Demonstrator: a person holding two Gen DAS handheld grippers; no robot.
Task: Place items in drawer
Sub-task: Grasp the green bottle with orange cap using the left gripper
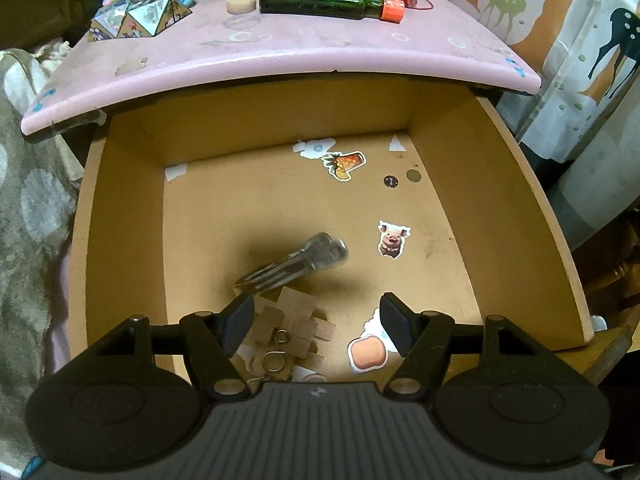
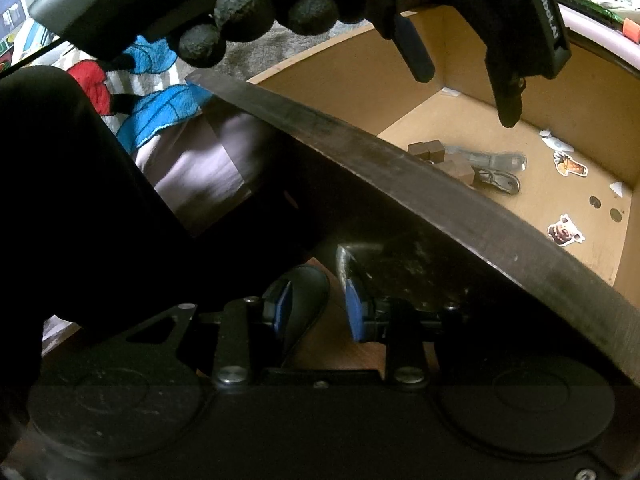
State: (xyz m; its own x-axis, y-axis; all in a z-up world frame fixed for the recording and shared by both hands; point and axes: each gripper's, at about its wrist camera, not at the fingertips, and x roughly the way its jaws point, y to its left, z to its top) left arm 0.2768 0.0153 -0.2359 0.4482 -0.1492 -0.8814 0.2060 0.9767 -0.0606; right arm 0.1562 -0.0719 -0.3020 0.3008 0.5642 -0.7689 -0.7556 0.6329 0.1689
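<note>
Your left gripper (image 1: 316, 322) hangs spread and empty over the lower middle of the frame; just above it a blurred clear item (image 1: 294, 261) lies loose in the drawer (image 1: 120, 216), beside the wooden blocks (image 1: 292, 330) and a metal ring (image 1: 276, 358); that reads as a drop just made. Your right gripper (image 2: 316, 310) sits at the lower centre of its view, jaws narrowed about the drawer's dark handle (image 2: 304, 300); whether the pads press it, you cannot tell. Next, lift the left clear and reach for the green bottle (image 1: 320, 2) on the pink top (image 1: 280, 60), upper frame.
</note>
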